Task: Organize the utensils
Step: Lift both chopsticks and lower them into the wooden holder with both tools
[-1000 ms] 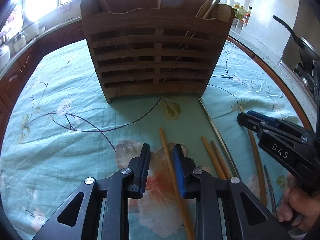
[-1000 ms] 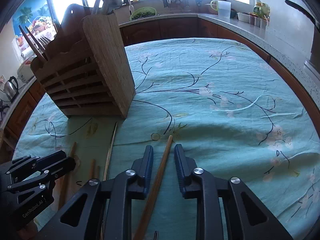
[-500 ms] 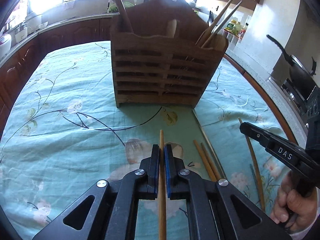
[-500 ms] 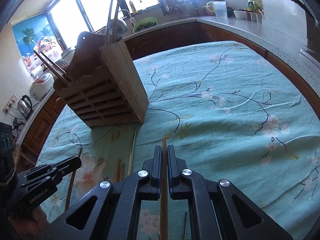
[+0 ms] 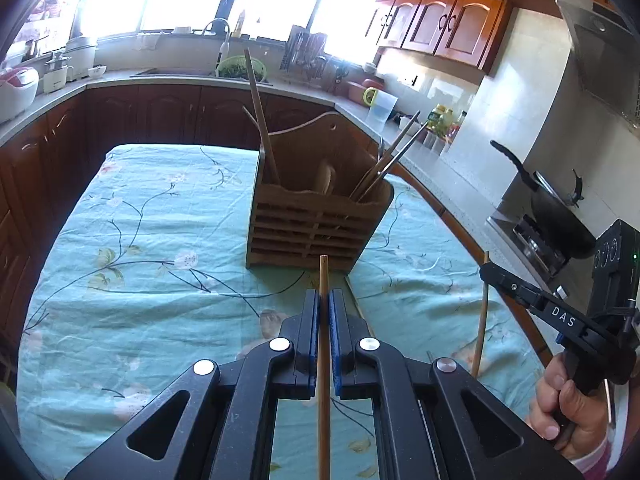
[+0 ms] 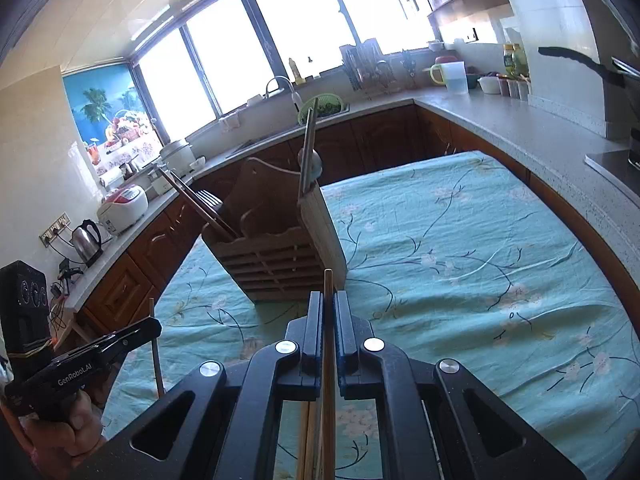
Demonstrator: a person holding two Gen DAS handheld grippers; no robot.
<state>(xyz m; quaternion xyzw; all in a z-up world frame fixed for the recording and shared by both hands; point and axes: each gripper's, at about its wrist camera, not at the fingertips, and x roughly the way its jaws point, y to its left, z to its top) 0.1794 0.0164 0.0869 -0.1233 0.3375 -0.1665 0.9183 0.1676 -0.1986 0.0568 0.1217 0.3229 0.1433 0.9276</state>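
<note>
- Both grippers have risen since the earlier frames, each lifting a chopstick off the bench; the holder now sits smaller and farther up the frame.
- Left gripper (image 5: 324,312), low centre of its view, is pressed together, pinching a wooden chopstick (image 5: 323,280) whose tip pokes past the fingertips.
- Right gripper (image 6: 329,312) likewise pinches a second chopstick (image 6: 328,280); it also shows at the right edge of the left view.
- Wooden utensil holder (image 5: 316,224) stands upright mid-frame on the floral cloth (image 5: 140,240), utensils leaning inside it.
- More chopsticks (image 6: 310,440) lie on the cloth beneath the right gripper.
</note>
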